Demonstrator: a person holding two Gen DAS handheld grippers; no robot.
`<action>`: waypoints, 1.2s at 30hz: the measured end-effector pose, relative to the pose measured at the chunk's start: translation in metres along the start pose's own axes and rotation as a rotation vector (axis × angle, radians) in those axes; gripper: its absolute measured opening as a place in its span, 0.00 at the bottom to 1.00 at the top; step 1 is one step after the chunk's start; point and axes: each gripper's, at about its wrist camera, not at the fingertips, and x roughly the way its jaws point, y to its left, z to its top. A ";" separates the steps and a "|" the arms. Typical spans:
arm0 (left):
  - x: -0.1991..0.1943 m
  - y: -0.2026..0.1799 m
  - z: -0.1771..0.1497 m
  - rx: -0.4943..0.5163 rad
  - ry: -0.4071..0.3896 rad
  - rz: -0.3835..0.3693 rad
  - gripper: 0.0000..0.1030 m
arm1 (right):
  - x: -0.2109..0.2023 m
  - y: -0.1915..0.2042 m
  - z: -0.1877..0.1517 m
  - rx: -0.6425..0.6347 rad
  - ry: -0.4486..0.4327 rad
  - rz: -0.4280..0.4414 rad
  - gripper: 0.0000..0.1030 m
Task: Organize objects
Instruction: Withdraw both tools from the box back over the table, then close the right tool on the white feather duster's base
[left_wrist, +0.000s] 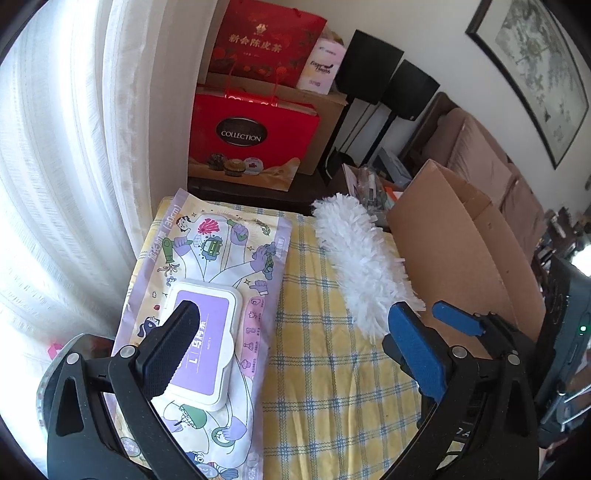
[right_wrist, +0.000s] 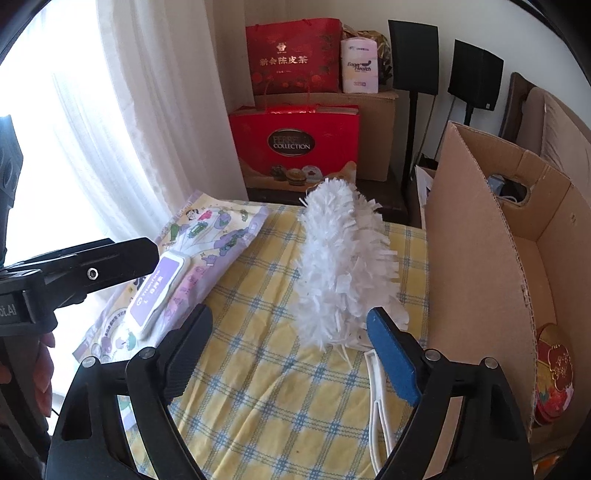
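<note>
- Worktop (right_wrist: 280, 387): covered with a yellow-and-blue checked cloth; a bare strip runs down its middle.
- Wet-wipes pack (left_wrist: 207, 295): flat along the left edge, by the white curtain (left_wrist: 66, 184); purple lid facing up.
- White fluffy duster (right_wrist: 343, 266): lies right of the bare strip, just beside the cardboard box (right_wrist: 480, 266); its white handle points to the near edge.
- Cardboard box: open, at the right edge; a red tin (right_wrist: 554, 376) inside.
- Left claw (left_wrist: 295, 325): jaws wide apart, nothing between them, above the pack and cloth.
- Right claw (right_wrist: 291, 332): jaws apart, empty, over the cloth at the duster's base.
</note>
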 end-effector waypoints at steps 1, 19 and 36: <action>0.003 0.000 0.000 -0.002 0.004 -0.003 0.99 | 0.004 -0.001 0.000 0.001 0.006 -0.005 0.82; 0.037 -0.002 -0.006 -0.025 0.068 -0.036 0.98 | 0.066 -0.025 0.003 0.033 0.095 -0.088 0.66; 0.031 0.013 -0.002 -0.003 0.051 0.039 0.95 | 0.061 -0.030 0.002 0.054 0.092 -0.074 0.19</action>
